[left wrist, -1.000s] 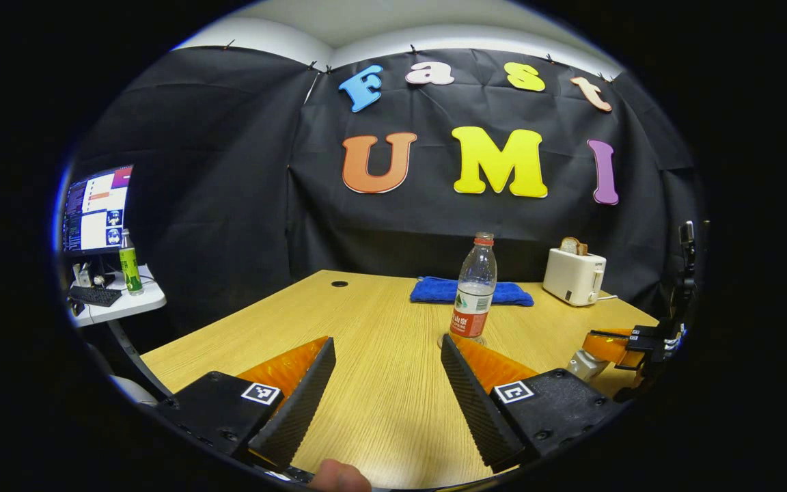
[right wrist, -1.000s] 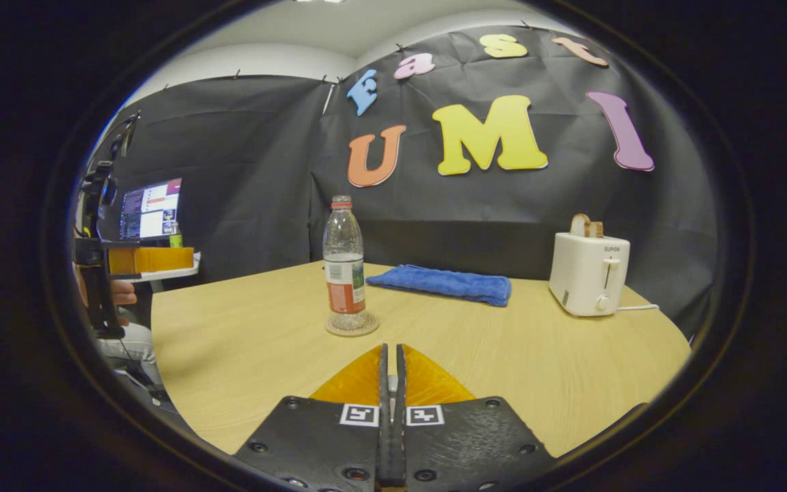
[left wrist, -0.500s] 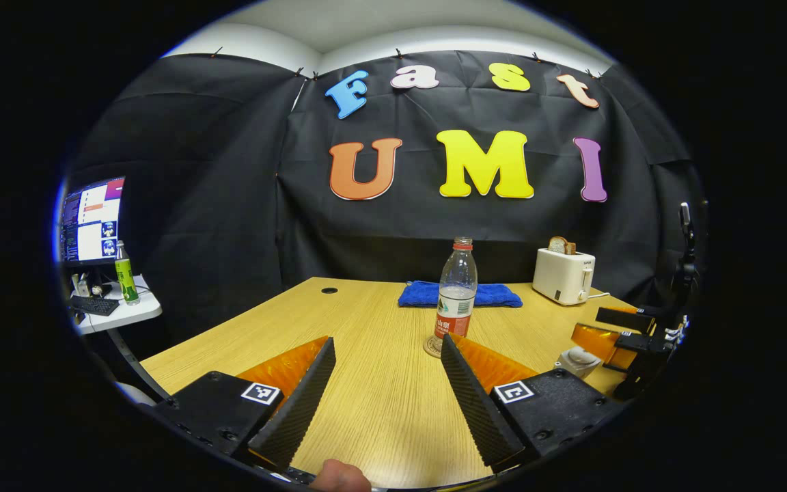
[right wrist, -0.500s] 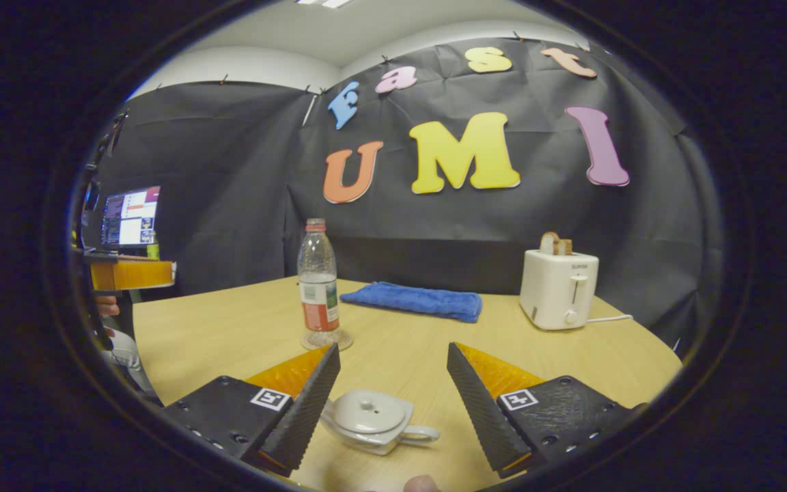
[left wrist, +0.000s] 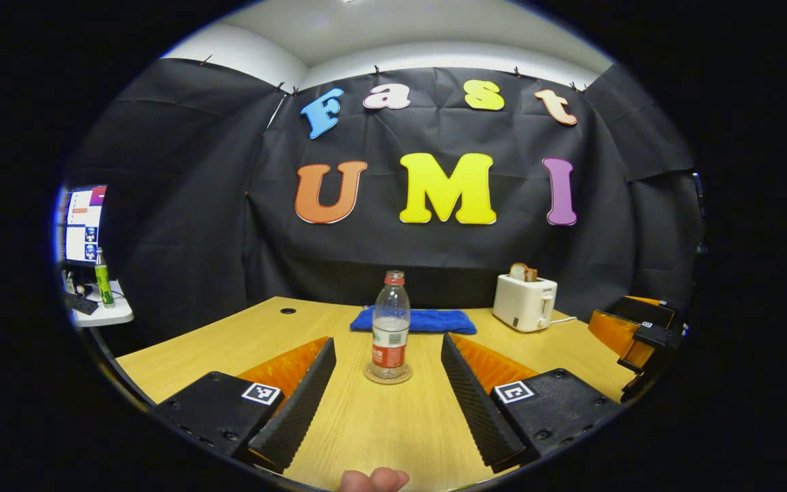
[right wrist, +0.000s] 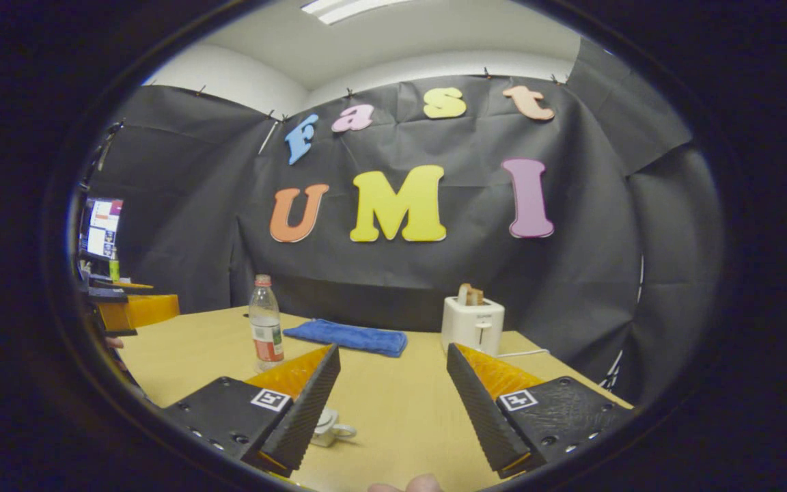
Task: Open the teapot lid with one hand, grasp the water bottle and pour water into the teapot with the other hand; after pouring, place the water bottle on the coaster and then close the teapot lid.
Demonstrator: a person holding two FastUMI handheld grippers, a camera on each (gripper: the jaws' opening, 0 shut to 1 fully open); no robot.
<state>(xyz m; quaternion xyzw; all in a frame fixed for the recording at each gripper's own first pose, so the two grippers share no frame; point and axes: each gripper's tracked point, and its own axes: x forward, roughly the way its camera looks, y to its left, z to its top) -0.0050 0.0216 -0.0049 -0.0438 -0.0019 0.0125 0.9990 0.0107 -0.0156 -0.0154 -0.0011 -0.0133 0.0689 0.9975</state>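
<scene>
- left tongs (left wrist: 388, 365) spread wide, empty, above the table (left wrist: 243, 342)
- water bottle (left wrist: 391, 326) upright on coaster (left wrist: 388, 374), mid-table, framed between the fingers (not touching)
- right tongs (right wrist: 393, 372) also wide apart, empty
- teapot (right wrist: 328, 427) peeks out beside its left finger, lid on

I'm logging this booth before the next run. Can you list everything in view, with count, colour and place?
water bottle: 1, clear with red cap, upright on coaster
coaster: 1, pale, mid-table
teapot: 1, white, near table edge, partly hidden
towel: 1, blue, back of table
toaster: 1, white, bread in slots, back right
table: 1, light wood
monitor: 1, lit, side desk
green bottle: 1, side desk
left claw: open, facing bottle
right claw: open, above teapot
</scene>
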